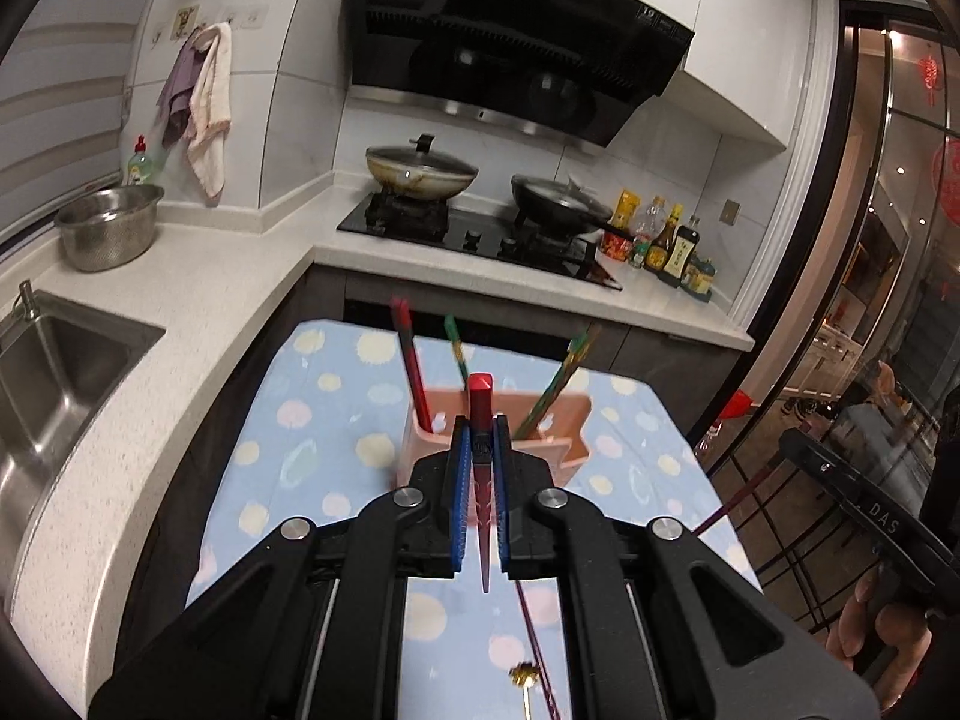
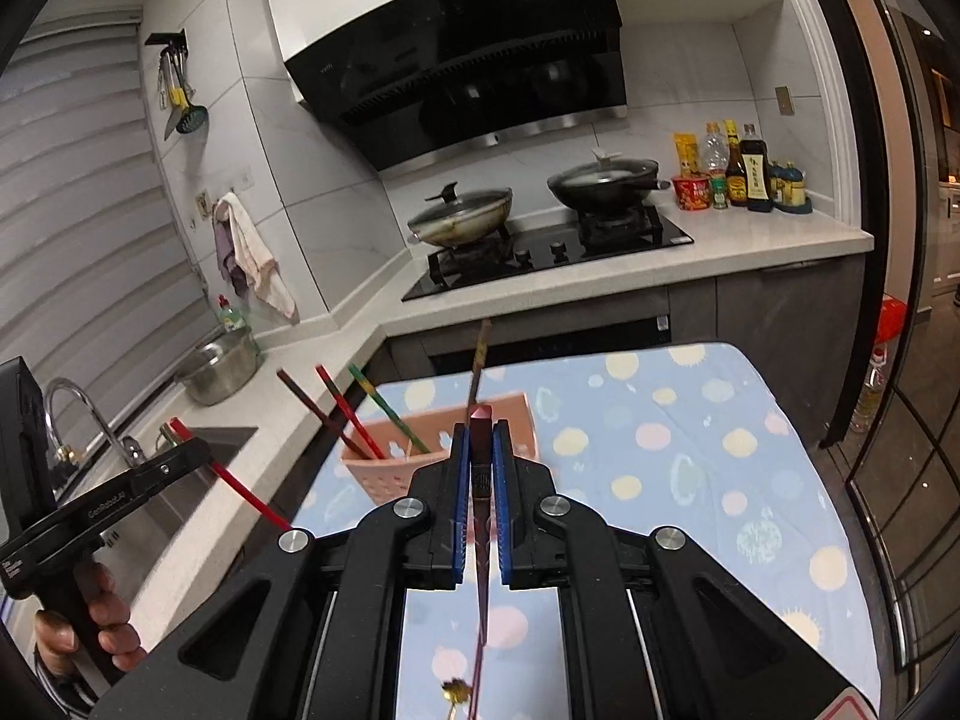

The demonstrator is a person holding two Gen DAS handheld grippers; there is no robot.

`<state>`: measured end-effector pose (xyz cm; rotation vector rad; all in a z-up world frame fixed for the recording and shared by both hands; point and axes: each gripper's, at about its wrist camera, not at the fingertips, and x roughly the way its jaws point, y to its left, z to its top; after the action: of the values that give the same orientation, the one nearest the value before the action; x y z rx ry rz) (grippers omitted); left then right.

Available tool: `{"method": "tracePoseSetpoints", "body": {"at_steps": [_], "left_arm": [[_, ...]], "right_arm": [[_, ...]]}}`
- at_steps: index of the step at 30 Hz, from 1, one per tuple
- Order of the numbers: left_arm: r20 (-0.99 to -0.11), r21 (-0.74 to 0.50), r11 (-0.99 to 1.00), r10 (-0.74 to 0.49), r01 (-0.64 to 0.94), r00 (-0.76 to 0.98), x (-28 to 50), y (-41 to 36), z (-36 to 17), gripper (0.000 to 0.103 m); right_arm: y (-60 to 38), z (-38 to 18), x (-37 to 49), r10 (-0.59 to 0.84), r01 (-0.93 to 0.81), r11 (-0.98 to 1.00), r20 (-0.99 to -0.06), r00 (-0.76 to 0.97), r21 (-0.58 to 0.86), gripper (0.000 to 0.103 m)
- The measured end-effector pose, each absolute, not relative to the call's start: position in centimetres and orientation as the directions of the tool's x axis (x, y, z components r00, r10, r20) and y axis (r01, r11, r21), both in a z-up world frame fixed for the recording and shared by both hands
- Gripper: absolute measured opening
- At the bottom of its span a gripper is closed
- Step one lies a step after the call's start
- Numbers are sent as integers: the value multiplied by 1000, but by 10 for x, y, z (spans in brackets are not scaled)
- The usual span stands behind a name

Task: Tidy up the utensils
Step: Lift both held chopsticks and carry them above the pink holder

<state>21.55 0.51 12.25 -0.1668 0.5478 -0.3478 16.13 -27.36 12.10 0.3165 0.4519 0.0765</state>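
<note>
A pink utensil holder [image 1: 558, 426] stands on a blue dotted tablecloth [image 1: 336, 420] and holds several chopsticks [image 1: 414, 366]. My left gripper [image 1: 480, 438] is shut on a red chopstick [image 1: 481, 396], held above the table just in front of the holder. My right gripper [image 2: 480, 444] is shut on a dark red chopstick [image 2: 482, 420], also just in front of the holder [image 2: 390, 468]. The left gripper and its red chopstick [image 2: 240, 483] show at the left of the right wrist view. A gold-ended utensil [image 1: 523, 675] lies on the cloth below the grippers.
A white countertop [image 1: 198, 300] wraps around the table, with a steel sink [image 1: 54, 372], a steel bowl [image 1: 108, 228], a hob with two lidded pans [image 1: 420, 171] and sauce bottles [image 1: 666, 240]. A glass door [image 1: 888, 300] is at the right.
</note>
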Motion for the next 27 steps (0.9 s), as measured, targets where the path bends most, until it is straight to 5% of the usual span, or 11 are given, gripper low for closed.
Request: {"method": "tracePoseSetpoints", "body": {"at_steps": [13, 27], "left_arm": [[-310, -209, 925, -371, 318, 875, 260, -7, 204, 7], [-380, -171, 949, -312, 265, 871, 306, -7, 172, 7]], "right_arm": [[-274, 188, 230, 140, -52, 950, -269, 953, 309, 7], [-262, 160, 296, 142, -38, 954, -336, 931, 297, 7]]}}
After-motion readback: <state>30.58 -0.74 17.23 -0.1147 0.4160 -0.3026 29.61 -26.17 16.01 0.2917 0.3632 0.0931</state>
